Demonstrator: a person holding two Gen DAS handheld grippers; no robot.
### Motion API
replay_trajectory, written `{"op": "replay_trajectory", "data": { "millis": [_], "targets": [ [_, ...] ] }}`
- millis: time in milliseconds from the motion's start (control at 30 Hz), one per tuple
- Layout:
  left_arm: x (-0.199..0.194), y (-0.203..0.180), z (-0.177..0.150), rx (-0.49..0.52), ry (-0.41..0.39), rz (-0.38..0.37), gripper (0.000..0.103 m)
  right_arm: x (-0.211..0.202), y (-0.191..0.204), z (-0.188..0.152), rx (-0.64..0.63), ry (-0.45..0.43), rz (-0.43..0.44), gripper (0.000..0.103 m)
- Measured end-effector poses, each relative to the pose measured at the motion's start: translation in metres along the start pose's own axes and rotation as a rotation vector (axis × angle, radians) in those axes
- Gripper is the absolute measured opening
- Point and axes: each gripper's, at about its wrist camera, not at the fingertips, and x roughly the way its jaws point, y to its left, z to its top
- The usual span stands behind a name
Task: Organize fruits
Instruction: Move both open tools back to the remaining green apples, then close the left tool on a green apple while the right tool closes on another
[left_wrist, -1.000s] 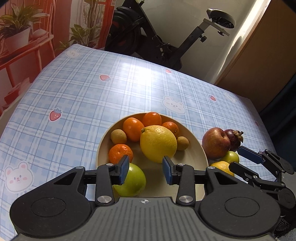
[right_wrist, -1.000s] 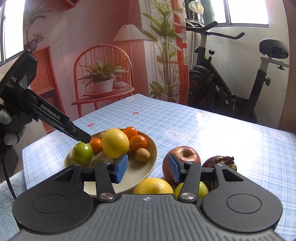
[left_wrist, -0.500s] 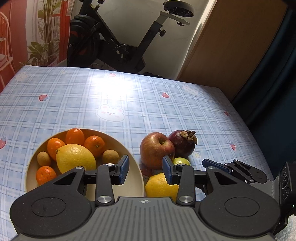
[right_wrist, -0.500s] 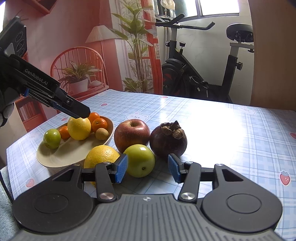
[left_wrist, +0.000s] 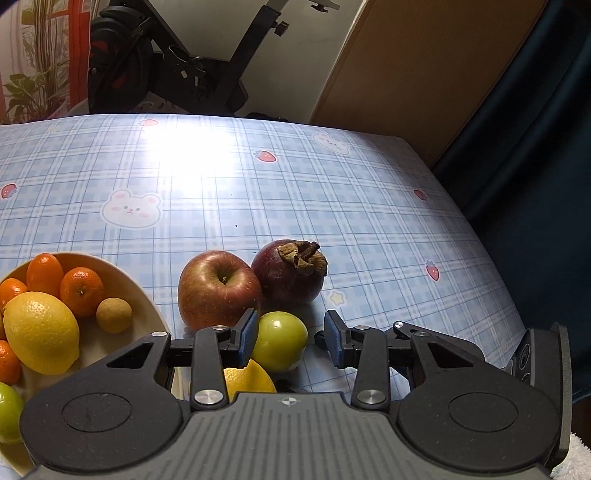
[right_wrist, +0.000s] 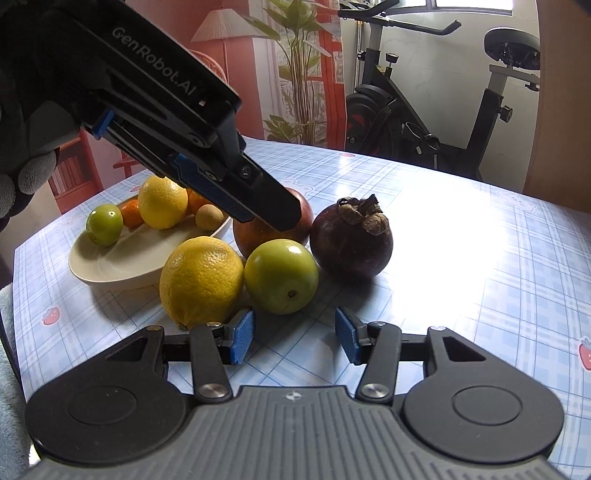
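Left gripper hangs parted and empty over the green fruit, pads not touching. Right gripper parted, empty, just short of it.

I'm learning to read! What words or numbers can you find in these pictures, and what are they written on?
"GenRobot.AI": white letters along the black side of the left tongs, seen from the right wrist camera.
Tablecloth: only drawn bears and strawberries, no words.
Fruits and plate: no labels or stickers visible.
Nothing else readable.
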Motion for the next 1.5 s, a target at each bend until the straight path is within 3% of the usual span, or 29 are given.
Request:
{"op": "replay_trajectory", "data": {
  "millis": [467, 567, 800, 1267, 1500],
  "targets": [
    [0.012, -0.001, -0.002, -0.015, 0.019, -0.003, 0.041, 0.014, 0.005, 0.005, -0.042, 0.001, 0.013, 0.051],
    [0.013, -0.001, -0.002, -0.015, 0.017, -0.003, 0.041, 0.013, 0.004, 0.005, -0.04, -0.003, 0.027, 0.045],
    [0.014, 0.003, -0.001, -0.032, 0.026, -0.014, 0.04, 0.005, 0.002, -0.001, 0.034, -0.022, 0.044, 0.042],
    [0.017, -0.004, -0.002, 0.002, 0.026, 0.005, 0.041, 0.001, 0.0, -0.004, 0.048, -0.035, 0.044, 0.042],
    [0.017, -0.005, -0.002, 0.003, 0.028, 0.01, 0.04, 0.003, -0.001, -0.003, 0.056, -0.029, 0.036, 0.049]
  ]
}}
